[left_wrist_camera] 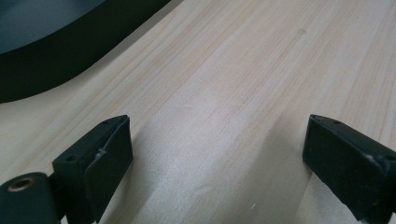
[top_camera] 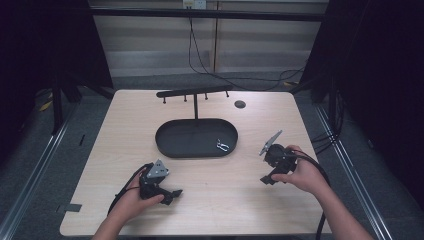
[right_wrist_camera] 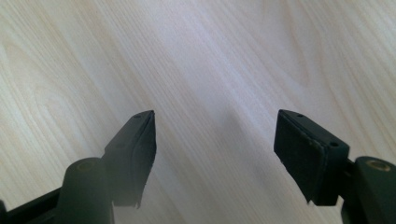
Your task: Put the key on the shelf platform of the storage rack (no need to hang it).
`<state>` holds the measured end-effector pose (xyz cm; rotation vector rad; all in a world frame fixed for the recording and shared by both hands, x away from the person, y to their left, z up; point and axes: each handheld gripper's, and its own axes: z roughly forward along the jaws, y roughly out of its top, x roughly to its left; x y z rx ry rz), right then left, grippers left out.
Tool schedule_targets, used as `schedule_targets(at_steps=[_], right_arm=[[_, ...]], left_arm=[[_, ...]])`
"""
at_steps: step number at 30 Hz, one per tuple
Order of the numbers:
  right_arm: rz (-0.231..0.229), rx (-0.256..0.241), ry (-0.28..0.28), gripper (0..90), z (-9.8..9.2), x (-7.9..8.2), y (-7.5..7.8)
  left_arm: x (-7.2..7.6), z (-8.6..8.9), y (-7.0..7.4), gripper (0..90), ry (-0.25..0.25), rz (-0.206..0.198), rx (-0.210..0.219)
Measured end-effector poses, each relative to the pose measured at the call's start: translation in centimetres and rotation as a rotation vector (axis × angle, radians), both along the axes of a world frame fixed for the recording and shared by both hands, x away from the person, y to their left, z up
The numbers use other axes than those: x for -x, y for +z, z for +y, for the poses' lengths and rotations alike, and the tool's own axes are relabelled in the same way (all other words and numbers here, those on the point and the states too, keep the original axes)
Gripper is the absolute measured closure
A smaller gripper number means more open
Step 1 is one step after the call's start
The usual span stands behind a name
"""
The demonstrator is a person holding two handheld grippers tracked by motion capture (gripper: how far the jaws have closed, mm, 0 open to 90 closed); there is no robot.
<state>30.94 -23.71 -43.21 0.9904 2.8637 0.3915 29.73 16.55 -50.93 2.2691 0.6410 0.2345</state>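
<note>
A black oval tray [top_camera: 172, 142] lies at the middle of the light wooden table [top_camera: 115, 130], with a small metal clip-like piece [top_camera: 222, 145] in its right end. Behind it stands a black rack [top_camera: 195, 92] with short pegs hanging from a crossbar. My left gripper [top_camera: 172, 194] rests low near the front left, held by a hand; its jaws stand wide apart over bare wood [left_wrist_camera: 217, 135], the tray's rim [left_wrist_camera: 70, 56] at the upper left. My right gripper [top_camera: 266, 179] is at the front right, open [right_wrist_camera: 215, 140] over bare tabletop.
A small round dark disc [top_camera: 240, 104] lies on the table at the back right. Cables [top_camera: 210, 65] run along the floor behind the table. Dark curtains and metal frame legs flank both sides. Bare wood lies between the two grippers.
</note>
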Motion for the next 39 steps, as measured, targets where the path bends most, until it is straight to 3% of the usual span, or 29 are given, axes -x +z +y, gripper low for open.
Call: schedule_targets(at_steps=[39], right_arm=[[0.008, -0.026, -0.064, 29.7, -4.0, 2.4, -1.4]], left_arm=[[0.0, 0.0, 0.0, 8.1, -0.002, 0.002, 0.000]])
